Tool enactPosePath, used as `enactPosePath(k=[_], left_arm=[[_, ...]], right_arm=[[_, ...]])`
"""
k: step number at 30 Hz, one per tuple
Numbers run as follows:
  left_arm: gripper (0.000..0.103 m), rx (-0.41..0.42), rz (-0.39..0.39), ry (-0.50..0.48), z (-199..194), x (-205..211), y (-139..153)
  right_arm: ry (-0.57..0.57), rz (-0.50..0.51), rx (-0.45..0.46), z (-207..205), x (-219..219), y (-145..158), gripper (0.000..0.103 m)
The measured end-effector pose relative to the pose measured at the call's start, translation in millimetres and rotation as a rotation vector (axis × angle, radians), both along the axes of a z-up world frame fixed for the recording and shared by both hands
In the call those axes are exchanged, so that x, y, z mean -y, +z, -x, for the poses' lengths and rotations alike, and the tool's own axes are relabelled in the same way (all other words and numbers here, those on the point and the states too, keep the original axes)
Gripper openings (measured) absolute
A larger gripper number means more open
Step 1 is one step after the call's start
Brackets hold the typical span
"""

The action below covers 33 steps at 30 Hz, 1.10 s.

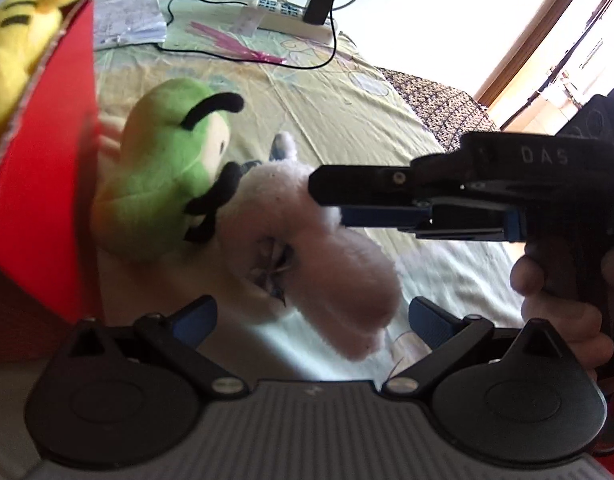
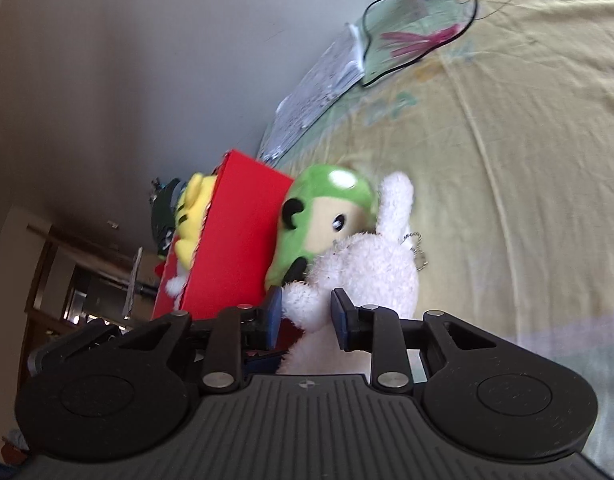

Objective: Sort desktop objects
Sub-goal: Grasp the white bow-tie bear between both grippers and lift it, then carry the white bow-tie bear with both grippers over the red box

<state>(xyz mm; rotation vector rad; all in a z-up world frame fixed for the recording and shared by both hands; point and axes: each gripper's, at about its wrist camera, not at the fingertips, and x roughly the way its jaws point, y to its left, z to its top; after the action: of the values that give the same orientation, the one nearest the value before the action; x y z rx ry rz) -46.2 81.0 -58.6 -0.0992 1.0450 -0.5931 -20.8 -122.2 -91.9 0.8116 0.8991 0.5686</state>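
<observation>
A white plush toy (image 1: pixel 307 248) lies on the yellow-green sheet, leaning against a green plush toy (image 1: pixel 167 172) that rests beside the red box (image 1: pixel 43 200). A yellow plush (image 1: pixel 19 40) sits inside that box. My right gripper (image 1: pixel 327 204) reaches in from the right and is shut on the white plush toy (image 2: pixel 371 272); in its own view, the right gripper (image 2: pixel 307 314) has a fluffy limb pinched between the blue pads. My left gripper (image 1: pixel 311 318) is open wide, with part of the white plush lying loose between its fingers. The green plush (image 2: pixel 327 208) touches the box wall (image 2: pixel 235 240).
A power strip (image 1: pixel 283 16) with a black charger (image 1: pixel 319 6) and a cable (image 1: pixel 243 54) lies at the far edge, next to papers (image 1: pixel 127 20). A dark patterned cloth (image 1: pixel 435 108) covers the right side. A hand (image 1: pixel 563 312) holds the right gripper's handle.
</observation>
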Motion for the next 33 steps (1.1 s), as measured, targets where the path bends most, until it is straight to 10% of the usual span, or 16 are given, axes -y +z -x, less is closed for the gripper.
enactPosePath(k=[6,18,33], left_arm=[[0.102,-0.054,0.031,-0.033,-13.8,19.3,-12.7],[0.099,-0.021,0.029,-0.082,-23.0,40.1,-9.5],[0.099,0.159,0.060,-0.098,9.9,13.5,54.8]], right_arm=[[-0.026,0.191,0.017,9.6,9.5,-0.9,0.050],[-0.049,0.004,-0.086,19.6,28.8,-32.4,0.038],[-0.061,-0.017,0.079,47.6,11.6,27.6,0.038]])
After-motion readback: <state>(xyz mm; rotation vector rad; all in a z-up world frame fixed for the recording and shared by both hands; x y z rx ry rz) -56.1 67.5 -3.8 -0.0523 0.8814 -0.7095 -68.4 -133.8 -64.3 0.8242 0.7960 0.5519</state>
